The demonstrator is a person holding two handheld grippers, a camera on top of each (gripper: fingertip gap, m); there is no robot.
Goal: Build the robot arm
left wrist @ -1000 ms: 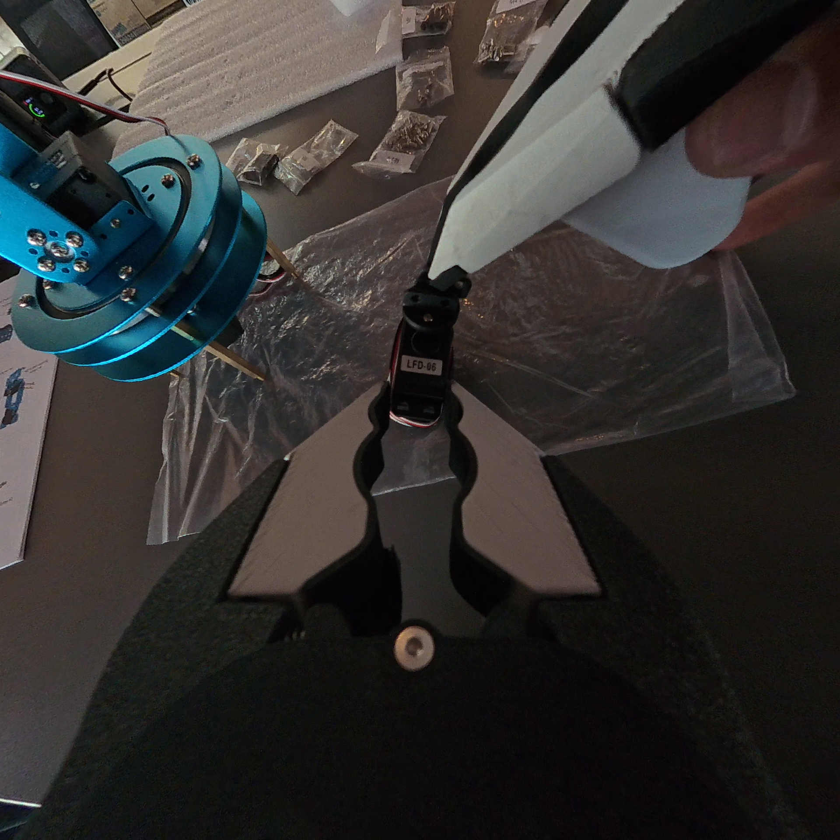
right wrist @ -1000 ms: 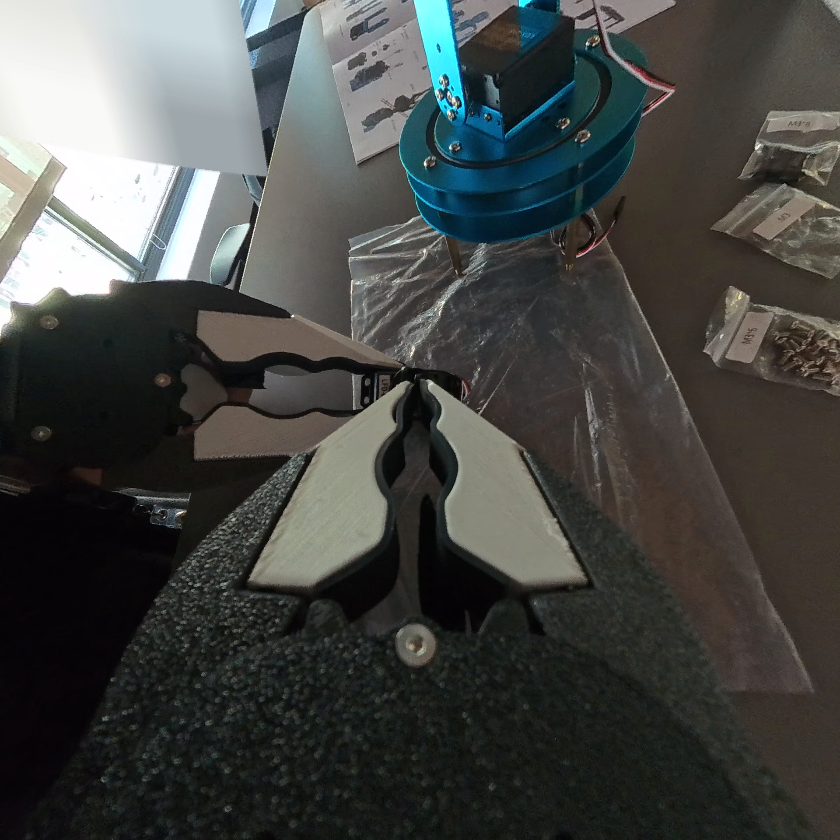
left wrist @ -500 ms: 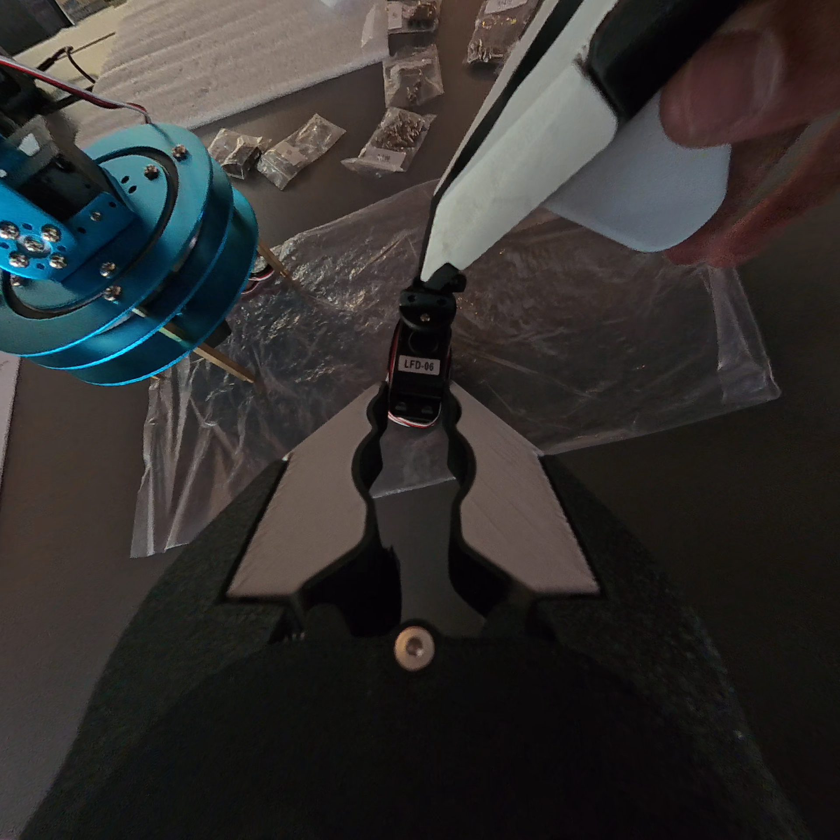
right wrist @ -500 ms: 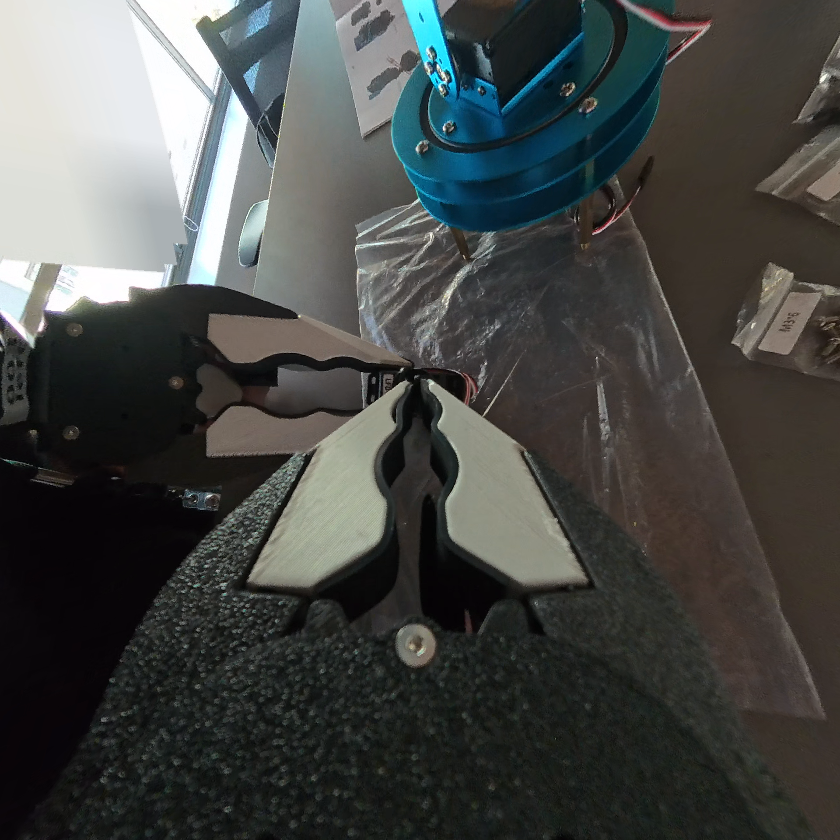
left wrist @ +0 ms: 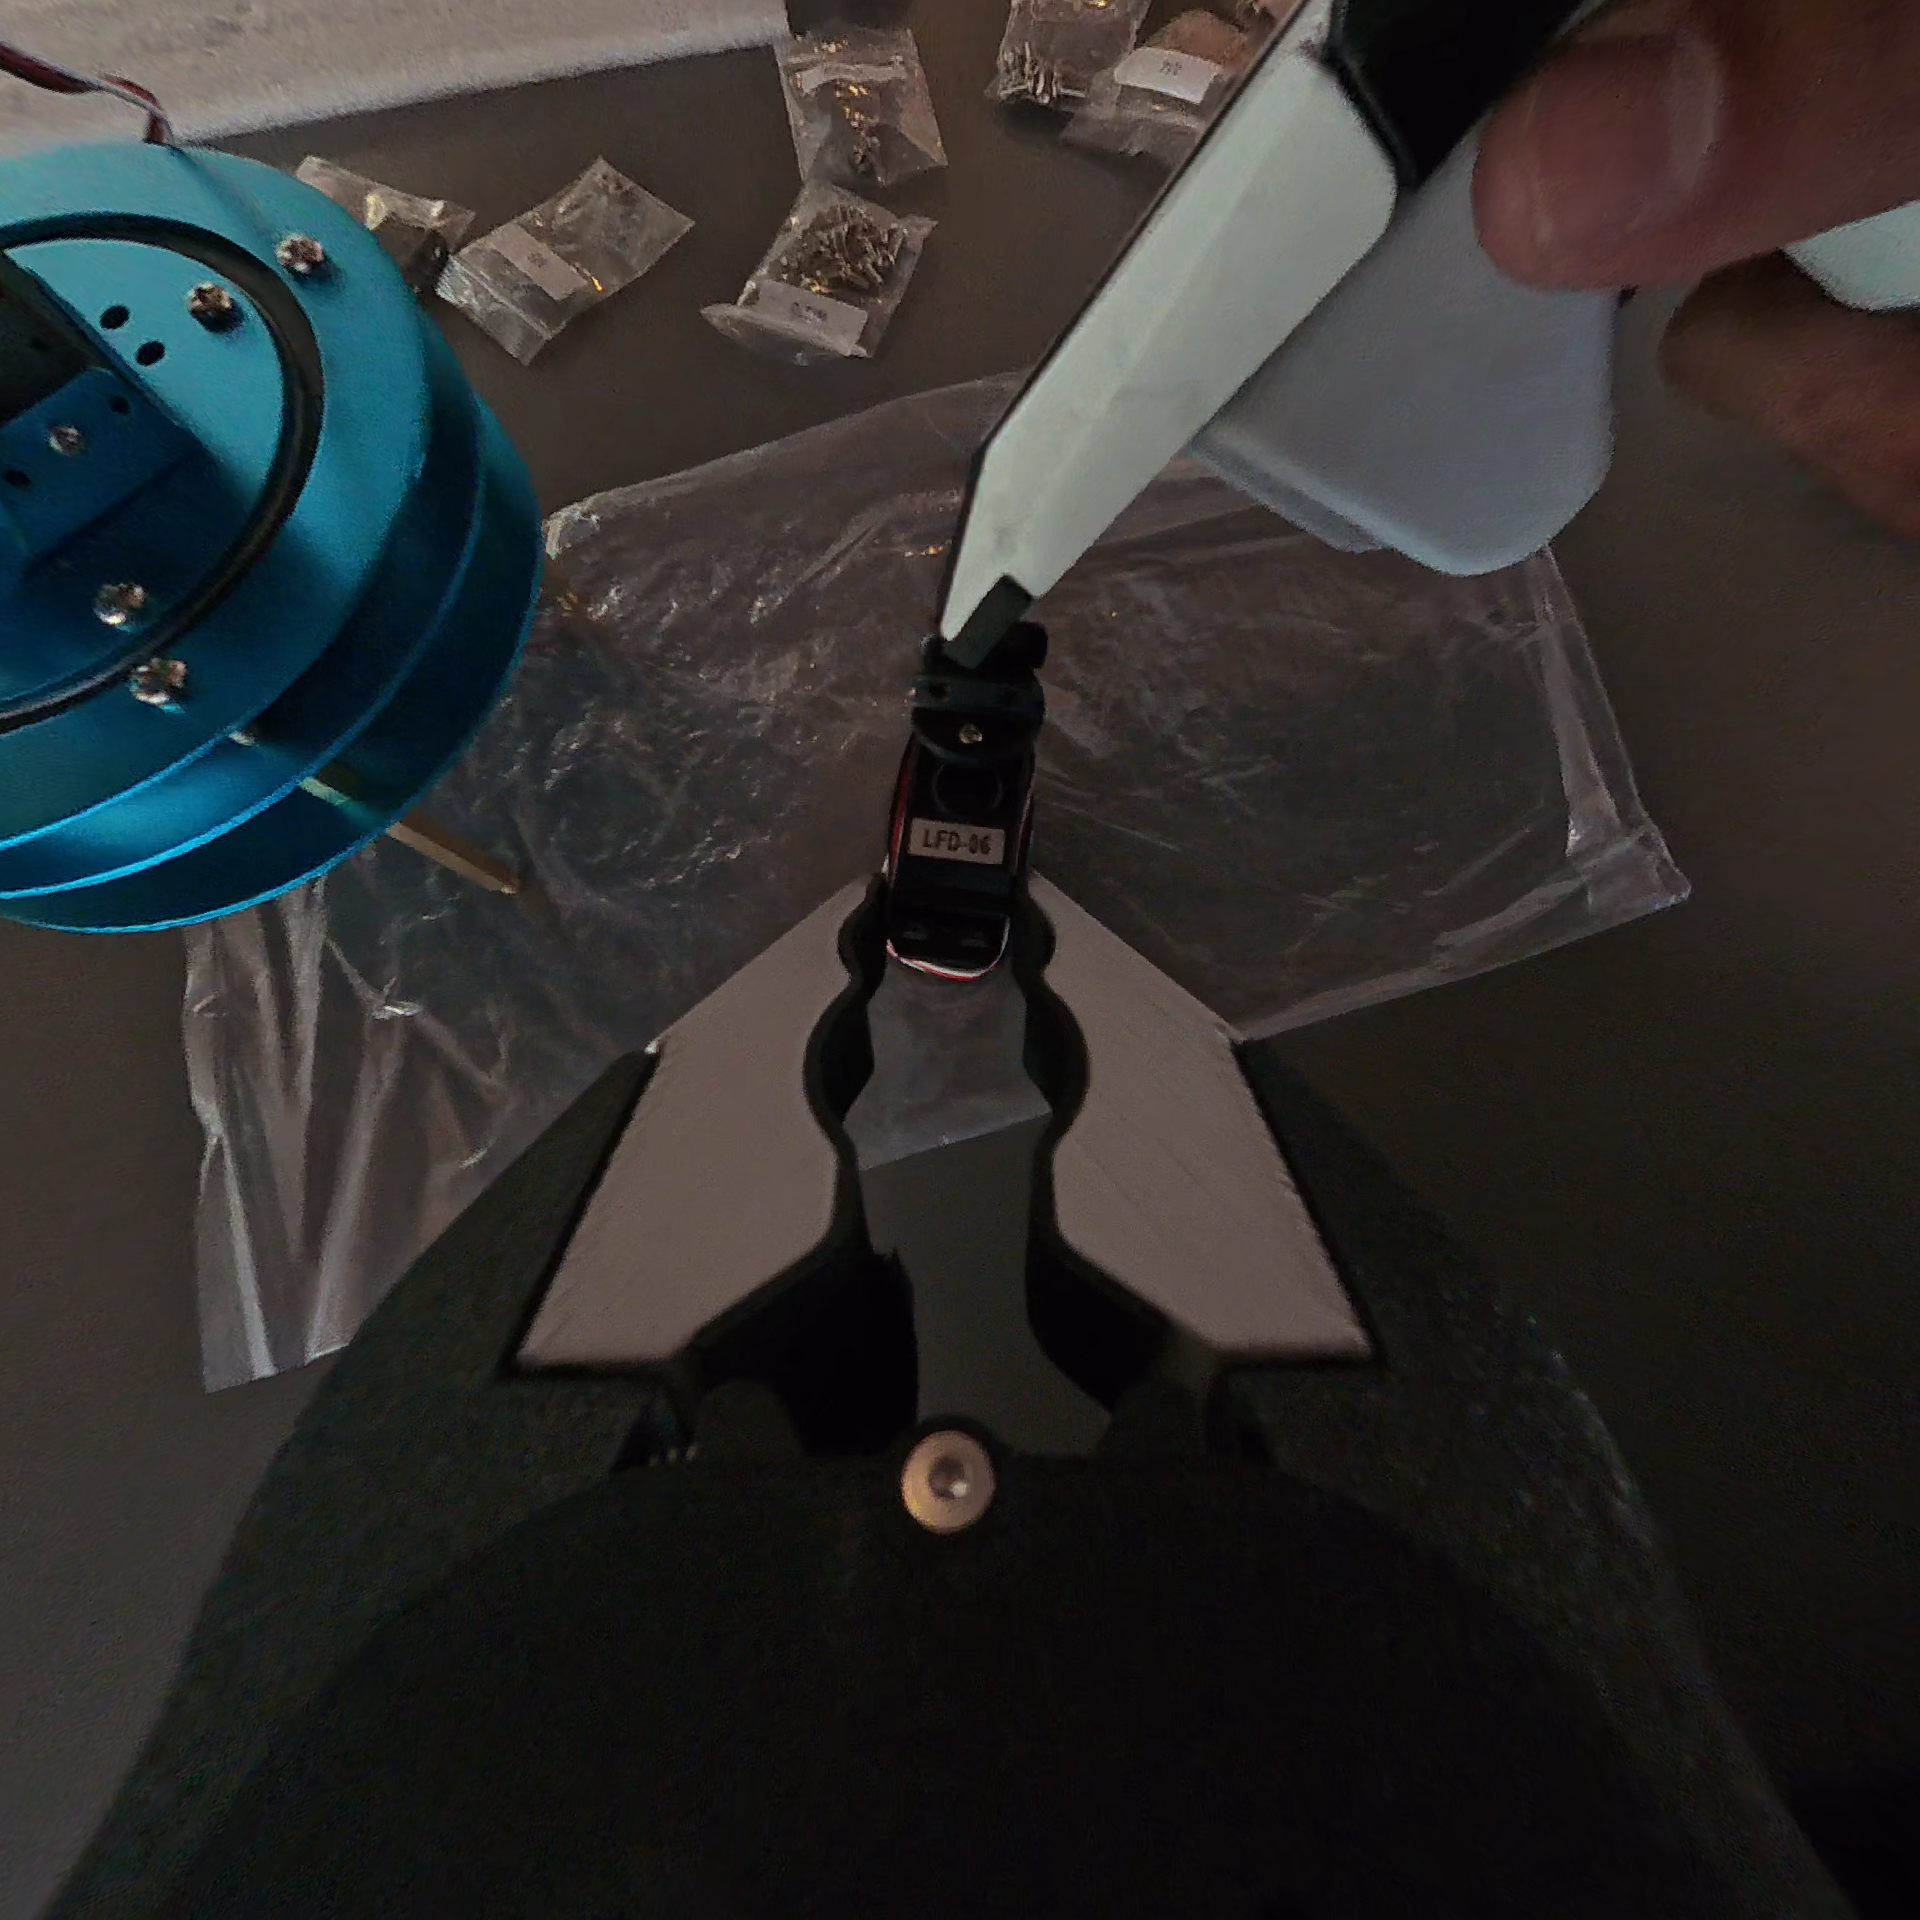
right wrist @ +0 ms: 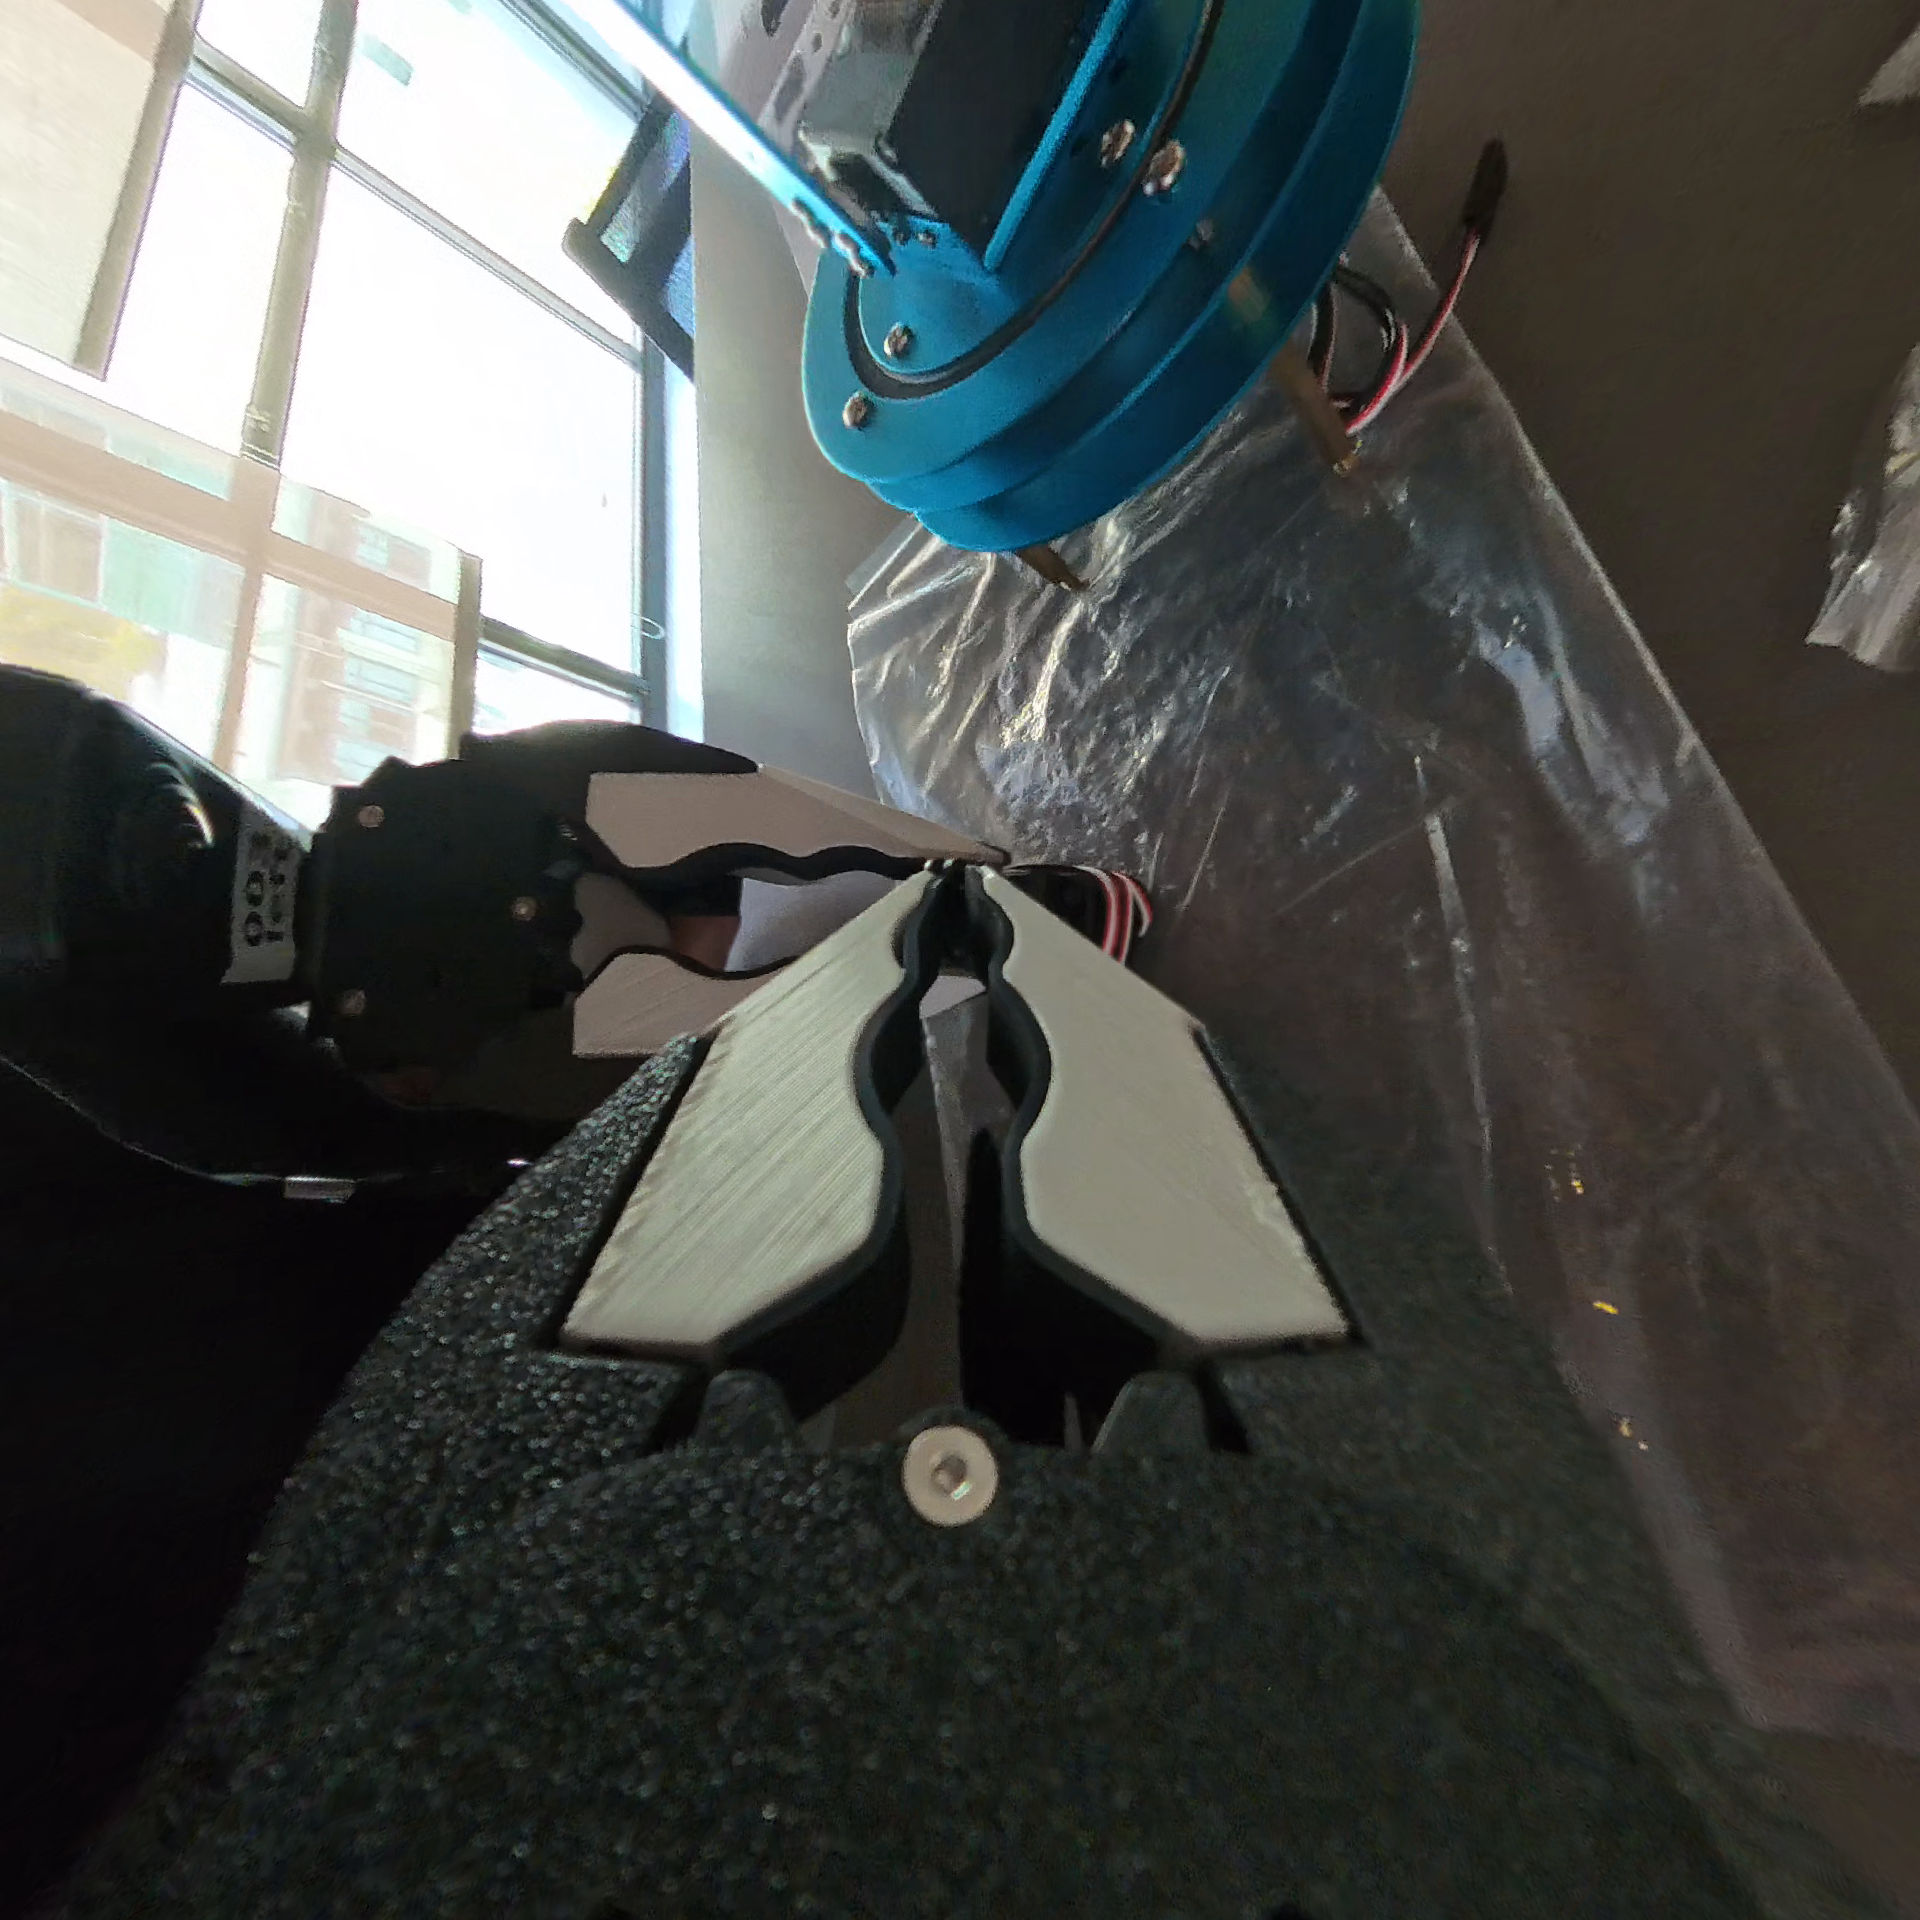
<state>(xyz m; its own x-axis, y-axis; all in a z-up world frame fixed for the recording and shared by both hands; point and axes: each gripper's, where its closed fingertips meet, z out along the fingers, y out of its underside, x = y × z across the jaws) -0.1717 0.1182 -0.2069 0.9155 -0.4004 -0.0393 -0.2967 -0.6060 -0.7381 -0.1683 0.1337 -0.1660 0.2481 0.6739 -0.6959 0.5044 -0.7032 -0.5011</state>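
My left gripper (left wrist: 951,914) is shut on the lower body of a small black servo (left wrist: 961,821) with a white label and red-white wires. It holds the servo upright above a clear plastic bag (left wrist: 1299,748). My right gripper (left wrist: 987,623) comes in from the upper right and is shut on the servo's top end. In the right wrist view my right gripper (right wrist: 961,883) pinches the servo (right wrist: 1044,881), whose wires (right wrist: 1122,896) stick out to the right. The left gripper's fingers (right wrist: 748,821) come in from the left. A hand (left wrist: 1621,156) holds the right gripper.
A blue round metal base (left wrist: 239,582) on brass legs stands close on the left, also in the right wrist view (right wrist: 1091,312). Several small bags of screws (left wrist: 831,260) lie on the dark table (left wrist: 1610,1195) beyond. A window (right wrist: 364,416) is on the left. There is about 5 cm between the tips of the two grippers.
Both grippers keep their hold on the servo. The right gripper has tilted and moved nearer the blue base, which now fills more of both views.
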